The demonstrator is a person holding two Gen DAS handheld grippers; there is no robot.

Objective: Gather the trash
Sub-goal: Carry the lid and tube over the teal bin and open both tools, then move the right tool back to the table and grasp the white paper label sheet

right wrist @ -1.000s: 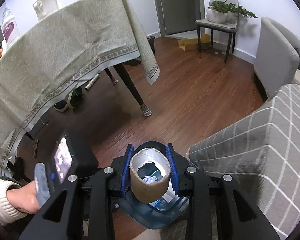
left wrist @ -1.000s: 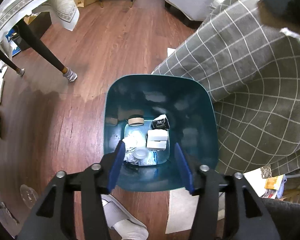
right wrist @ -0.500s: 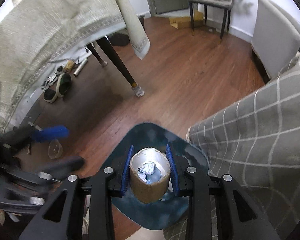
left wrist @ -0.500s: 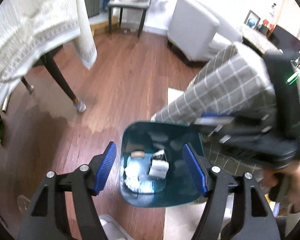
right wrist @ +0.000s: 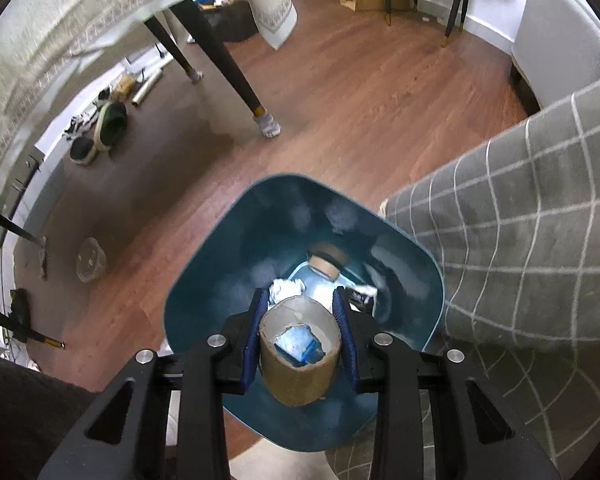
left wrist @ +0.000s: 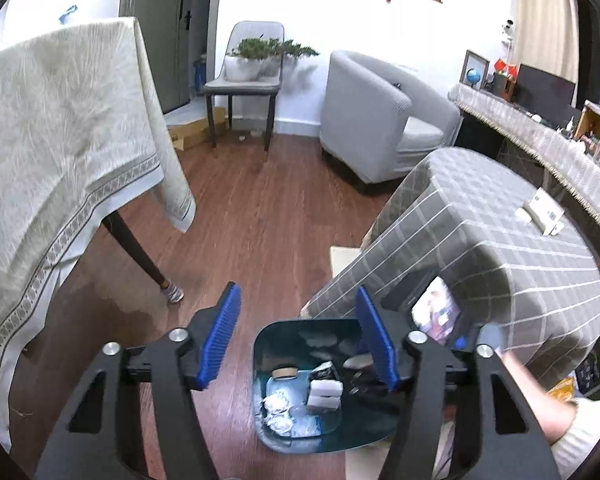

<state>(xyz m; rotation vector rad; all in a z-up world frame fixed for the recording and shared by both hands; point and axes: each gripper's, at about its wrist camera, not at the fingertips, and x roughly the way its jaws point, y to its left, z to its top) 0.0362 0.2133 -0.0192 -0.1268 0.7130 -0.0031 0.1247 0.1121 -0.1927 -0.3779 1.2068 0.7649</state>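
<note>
My right gripper [right wrist: 299, 334] clenches a cardboard tube [right wrist: 298, 354] over the teal bin [right wrist: 228, 276], which sits on the wood floor against the checked sofa [right wrist: 520, 240]. My left gripper [left wrist: 298, 340] has nothing between its jaws, which are closing, above the bin. Table leg [right wrist: 236, 76] and shoes [right wrist: 100, 128] nearby

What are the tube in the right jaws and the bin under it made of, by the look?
Tube: brown cardboard, matte, with a torn, ragged pale rim, likely an empty tape or paper core. Bin: teal, probably moulded plastic; the smooth inner walls show soft glossy reflections and rounded corners. Neither can be confirmed beyond the look.
</note>
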